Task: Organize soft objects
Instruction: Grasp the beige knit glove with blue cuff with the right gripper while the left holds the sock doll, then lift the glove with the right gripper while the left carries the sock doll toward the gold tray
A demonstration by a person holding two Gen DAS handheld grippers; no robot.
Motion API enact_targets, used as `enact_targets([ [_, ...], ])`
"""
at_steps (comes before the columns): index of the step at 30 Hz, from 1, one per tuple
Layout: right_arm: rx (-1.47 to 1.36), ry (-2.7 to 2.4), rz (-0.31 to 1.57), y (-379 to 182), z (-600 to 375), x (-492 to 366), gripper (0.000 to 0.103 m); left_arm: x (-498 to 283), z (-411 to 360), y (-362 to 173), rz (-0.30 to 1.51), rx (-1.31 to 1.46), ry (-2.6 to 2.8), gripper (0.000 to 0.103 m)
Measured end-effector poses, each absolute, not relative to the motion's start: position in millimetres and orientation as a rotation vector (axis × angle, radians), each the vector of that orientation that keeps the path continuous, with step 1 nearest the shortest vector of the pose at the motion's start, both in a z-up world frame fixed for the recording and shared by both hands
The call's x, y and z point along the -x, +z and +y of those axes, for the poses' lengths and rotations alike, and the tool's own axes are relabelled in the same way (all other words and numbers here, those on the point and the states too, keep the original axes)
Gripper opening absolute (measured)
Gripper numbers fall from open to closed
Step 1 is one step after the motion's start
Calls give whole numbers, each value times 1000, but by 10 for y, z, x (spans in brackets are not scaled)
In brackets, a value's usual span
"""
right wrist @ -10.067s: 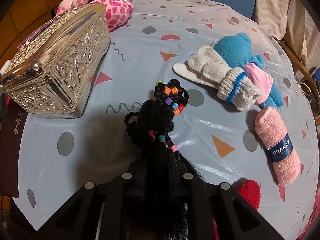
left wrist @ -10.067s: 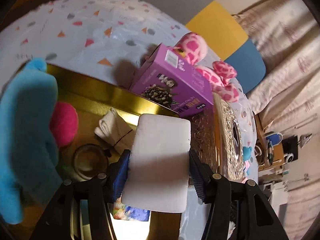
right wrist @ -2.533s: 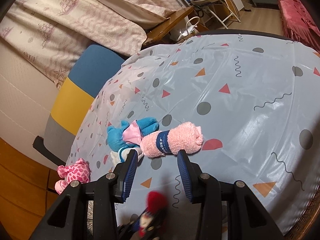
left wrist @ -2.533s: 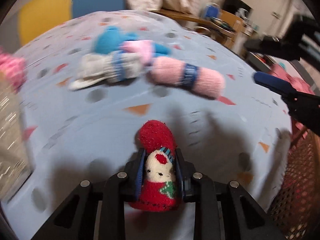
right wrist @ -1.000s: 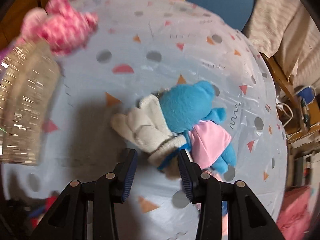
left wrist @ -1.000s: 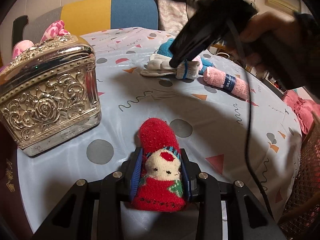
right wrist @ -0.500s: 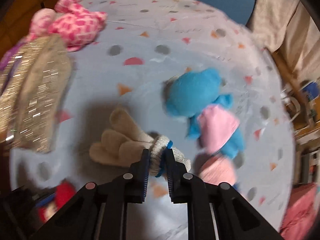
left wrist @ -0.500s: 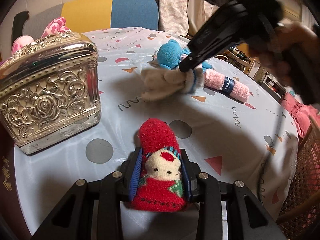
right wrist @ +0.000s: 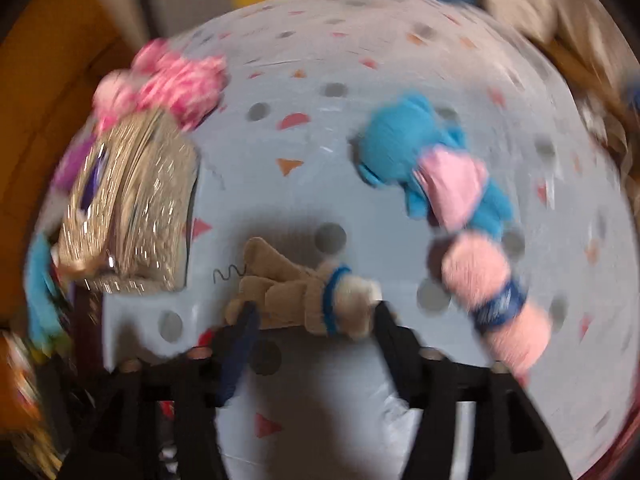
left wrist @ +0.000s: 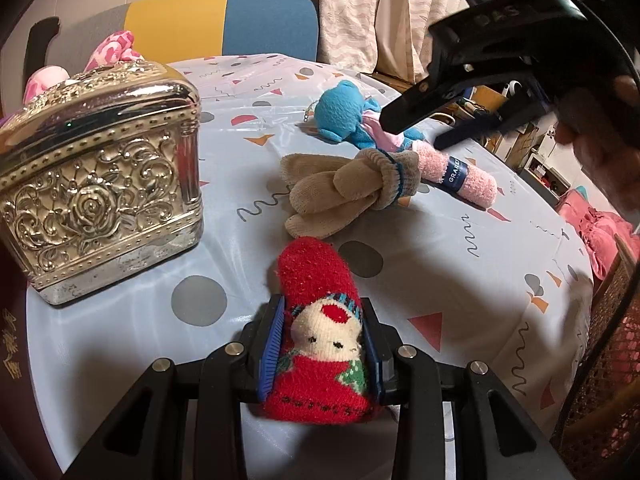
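left gripper (left wrist: 322, 344) is clamped on a red sock (left wrist: 316, 292); right gripper (right wrist: 316, 320) hangs above the table, jaws spread (view blurred).

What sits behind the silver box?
Behind the silver box, a pink spotted plush pokes up; its lower body is hidden. The blurred right view hints something purple there too.

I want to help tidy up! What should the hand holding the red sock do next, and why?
Probably set the red sock down beside the beige gloves, then open. The left hand-held gripper is shut on it just above the table, and the gloves lie loose right ahead, so the soft things would sit together.
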State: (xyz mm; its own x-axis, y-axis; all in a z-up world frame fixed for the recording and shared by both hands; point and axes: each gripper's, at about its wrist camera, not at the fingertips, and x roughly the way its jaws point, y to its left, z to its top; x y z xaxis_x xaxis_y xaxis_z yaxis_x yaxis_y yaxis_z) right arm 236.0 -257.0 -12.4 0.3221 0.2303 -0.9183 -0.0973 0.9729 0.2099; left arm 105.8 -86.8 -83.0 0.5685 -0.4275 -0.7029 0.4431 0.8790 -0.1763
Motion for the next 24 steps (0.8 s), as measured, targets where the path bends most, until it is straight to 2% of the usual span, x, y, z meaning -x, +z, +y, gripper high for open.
enact_targets([
  [3, -357, 162, 1199, -288, -2755, -2247, 74, -1052, -869, -830, 818, -22, -510, 37],
  [11, -567, 64, 1162, -670, -2720, -2461, 74, -1044, -859, -830, 819, -12, -512, 37],
  [15, -440, 36, 1146, -752, -2604, -2514, 51, -1042, -848, -830, 819, -8, -514, 37],
  [17, -366, 49, 1140, -749, -2550, -2521, 46, -1038, -850, -830, 818, -11, -512, 37],
  [24, -282, 73, 1128, -795, -2502, -2565, 47, -1029, -872, -825, 817, -21, -507, 37],
])
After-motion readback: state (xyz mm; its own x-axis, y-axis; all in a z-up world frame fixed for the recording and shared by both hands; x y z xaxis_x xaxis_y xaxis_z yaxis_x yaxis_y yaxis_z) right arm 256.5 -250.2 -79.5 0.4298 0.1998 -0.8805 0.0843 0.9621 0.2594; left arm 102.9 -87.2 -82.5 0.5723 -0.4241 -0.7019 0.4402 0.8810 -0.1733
